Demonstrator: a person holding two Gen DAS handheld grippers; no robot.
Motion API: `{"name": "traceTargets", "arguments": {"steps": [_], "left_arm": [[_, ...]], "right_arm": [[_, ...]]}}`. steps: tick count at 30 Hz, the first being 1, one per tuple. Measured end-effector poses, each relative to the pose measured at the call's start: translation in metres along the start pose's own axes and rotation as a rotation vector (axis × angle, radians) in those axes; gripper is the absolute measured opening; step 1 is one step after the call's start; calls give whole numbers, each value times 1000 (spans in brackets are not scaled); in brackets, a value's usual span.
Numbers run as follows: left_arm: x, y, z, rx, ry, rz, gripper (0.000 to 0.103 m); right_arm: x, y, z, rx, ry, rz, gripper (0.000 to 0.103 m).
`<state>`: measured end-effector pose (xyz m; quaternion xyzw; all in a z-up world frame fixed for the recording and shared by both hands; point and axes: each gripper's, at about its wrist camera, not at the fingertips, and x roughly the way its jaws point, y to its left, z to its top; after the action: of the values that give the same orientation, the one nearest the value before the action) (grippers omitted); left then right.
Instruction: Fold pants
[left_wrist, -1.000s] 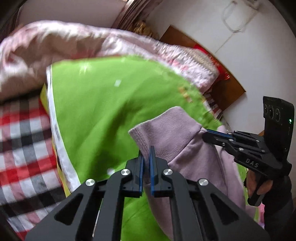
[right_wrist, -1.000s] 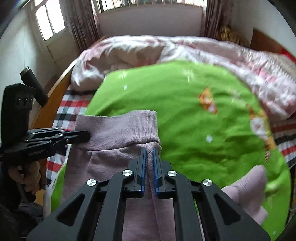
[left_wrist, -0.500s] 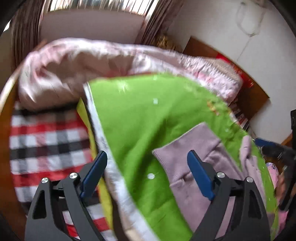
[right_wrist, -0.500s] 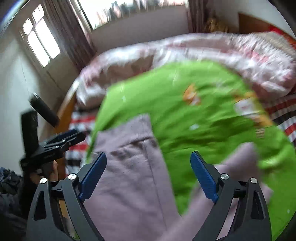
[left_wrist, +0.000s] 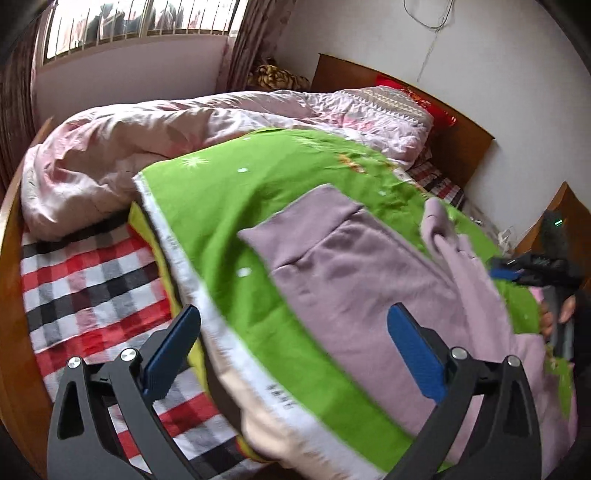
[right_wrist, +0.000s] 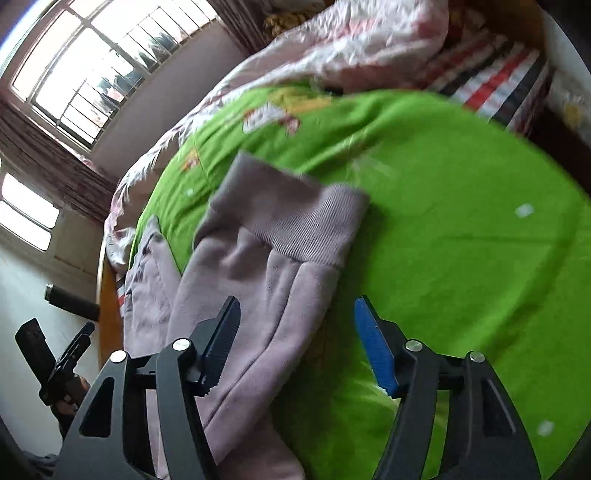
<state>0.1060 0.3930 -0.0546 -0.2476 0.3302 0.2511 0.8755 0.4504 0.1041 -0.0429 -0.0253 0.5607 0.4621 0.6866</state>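
Mauve sweatpants lie flat on a green blanket, ribbed waistband toward the far side. My left gripper is pulled back over the blanket's white edge, jaws wide and still opening, with nothing held. In the right wrist view the pants run from the waistband down toward the lower left. My right gripper hovers above a pant leg, rolled to one side. Its jaws are closing with the leg beneath them, and the pads do not press on it. Each gripper shows in the other's view: right gripper, left gripper.
A rumpled pink quilt is heaped behind the green blanket. A red, black and white checked sheet covers the bed at the left. A wooden headboard stands at the far right, a barred window behind.
Both grippers were shut on the waistband a second ago; both have let go, opened and drawn back. The right one has rolled and swung sideways. The pants now lie on the blanket.
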Motion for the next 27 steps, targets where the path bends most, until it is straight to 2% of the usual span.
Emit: {"name": "traceTargets", "arguments": {"steps": [2, 3, 4, 5, 8, 12, 14, 15, 16, 18, 19, 20, 21, 22, 23, 25, 27], "left_arm": [[0, -5, 3, 3, -4, -3, 101], [-2, -8, 4, 4, -10, -8, 101], [-4, -8, 5, 3, -14, -13, 101], [-6, -8, 5, 3, -14, -17, 101], [-12, 3, 3, -3, -20, -13, 101], [-8, 37, -3, -93, -5, 21, 101], [-5, 57, -7, -184, 11, 25, 101], [-6, 62, -8, -211, 10, 19, 101], [-8, 68, -10, -243, 6, 6, 101], [-11, 75, -15, -253, 9, 4, 101], [-12, 77, -17, -250, 10, 12, 101], [-14, 79, -20, -247, 13, 20, 101], [-15, 83, -23, -248, 16, 25, 101], [-16, 88, -27, -255, 25, 29, 101], [-17, 92, -30, -261, 31, 31, 101], [-17, 99, -34, -268, 41, 29, 101], [-12, 100, -33, -267, 76, -20, 101]], "right_arm": [[10, 3, 3, -3, -13, 5, 56], [12, 3, 6, 15, -19, 16, 46], [13, 5, 7, 19, -21, 10, 14], [10, 8, 8, 8, -33, -11, 11], [-10, 47, 6, -121, -89, -21, 11], [-32, 154, 1, -372, -142, -15, 11], [-24, 216, -7, -501, -129, -7, 11], [-16, 234, -10, -542, -111, -4, 11], [2, 259, -16, -596, -75, -12, 11], [37, 282, -27, -632, 3, -34, 17], [66, 291, -36, -648, 87, -33, 21], [93, 295, -46, -662, 172, -28, 36], [108, 294, -55, -668, 212, -22, 52], [123, 294, -69, -681, 248, -17, 73], [129, 295, -78, -691, 262, -8, 75], [125, 293, -79, -685, 243, 20, 74], [103, 286, -65, -637, 202, 122, 64]]}}
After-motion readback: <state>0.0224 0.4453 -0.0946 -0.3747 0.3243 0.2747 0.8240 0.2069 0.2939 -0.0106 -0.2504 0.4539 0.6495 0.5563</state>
